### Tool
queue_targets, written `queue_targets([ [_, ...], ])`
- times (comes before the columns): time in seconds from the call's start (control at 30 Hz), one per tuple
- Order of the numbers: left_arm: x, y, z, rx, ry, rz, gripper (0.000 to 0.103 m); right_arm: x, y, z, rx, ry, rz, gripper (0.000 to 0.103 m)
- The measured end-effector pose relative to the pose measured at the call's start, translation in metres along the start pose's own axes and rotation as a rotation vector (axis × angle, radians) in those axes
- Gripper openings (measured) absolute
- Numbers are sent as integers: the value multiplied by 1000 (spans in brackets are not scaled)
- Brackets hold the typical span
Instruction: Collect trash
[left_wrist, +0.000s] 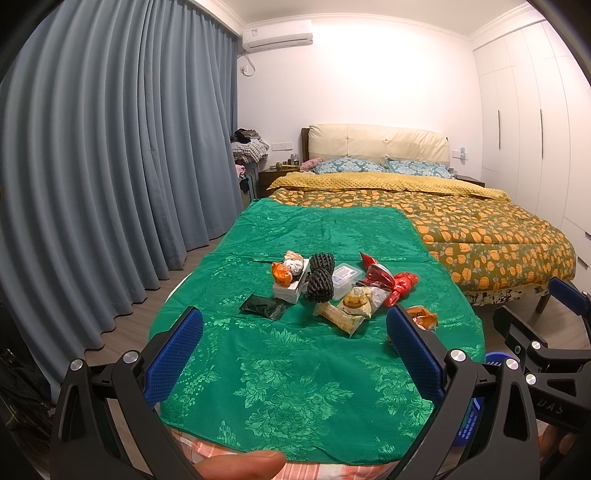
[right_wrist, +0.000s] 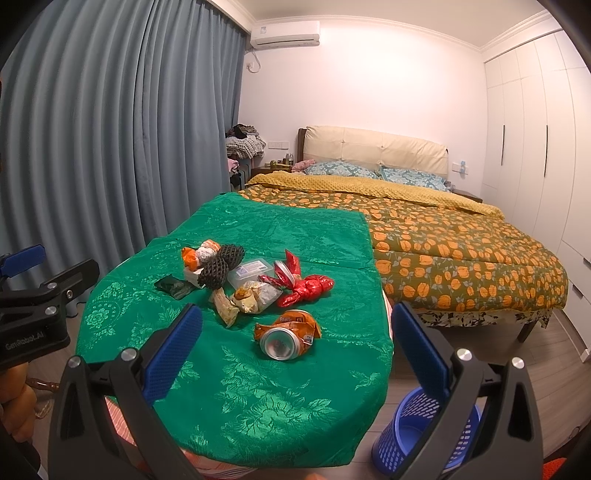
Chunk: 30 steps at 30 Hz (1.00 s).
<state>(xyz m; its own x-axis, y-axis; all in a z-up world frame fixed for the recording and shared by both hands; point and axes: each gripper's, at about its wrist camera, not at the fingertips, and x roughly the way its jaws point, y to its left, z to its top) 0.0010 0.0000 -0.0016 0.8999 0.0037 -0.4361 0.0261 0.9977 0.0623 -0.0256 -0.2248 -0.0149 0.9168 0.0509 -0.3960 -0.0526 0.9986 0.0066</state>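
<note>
Bedroom with a table under a shiny green floral cloth; the trash pile sits mid-table, with a crushed orange soda can nearest the right gripper. Both grippers are spread wide and empty, the left gripper too. The blue plastic mesh bin on the floor is half hidden by a finger.

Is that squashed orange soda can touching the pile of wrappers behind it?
Apart. The right wrist view shows bare green cloth between the crushed can and the wrappers.

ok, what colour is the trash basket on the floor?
Blue, with a slotted wall. The basket shows best in the right wrist view, beside the table.
</note>
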Motion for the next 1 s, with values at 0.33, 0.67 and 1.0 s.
queue_targets([
  [0.33,2,5,1,1,2,0,98,-1,0,0,1,0,-1,99],
  [0.67,2,6,1,2,2,1,98,0,-1,-1,0,1,-1,99],
  [1.0,13,14,-6,9,1,6,98,1,-6,-2,2,5,-9,99],
])
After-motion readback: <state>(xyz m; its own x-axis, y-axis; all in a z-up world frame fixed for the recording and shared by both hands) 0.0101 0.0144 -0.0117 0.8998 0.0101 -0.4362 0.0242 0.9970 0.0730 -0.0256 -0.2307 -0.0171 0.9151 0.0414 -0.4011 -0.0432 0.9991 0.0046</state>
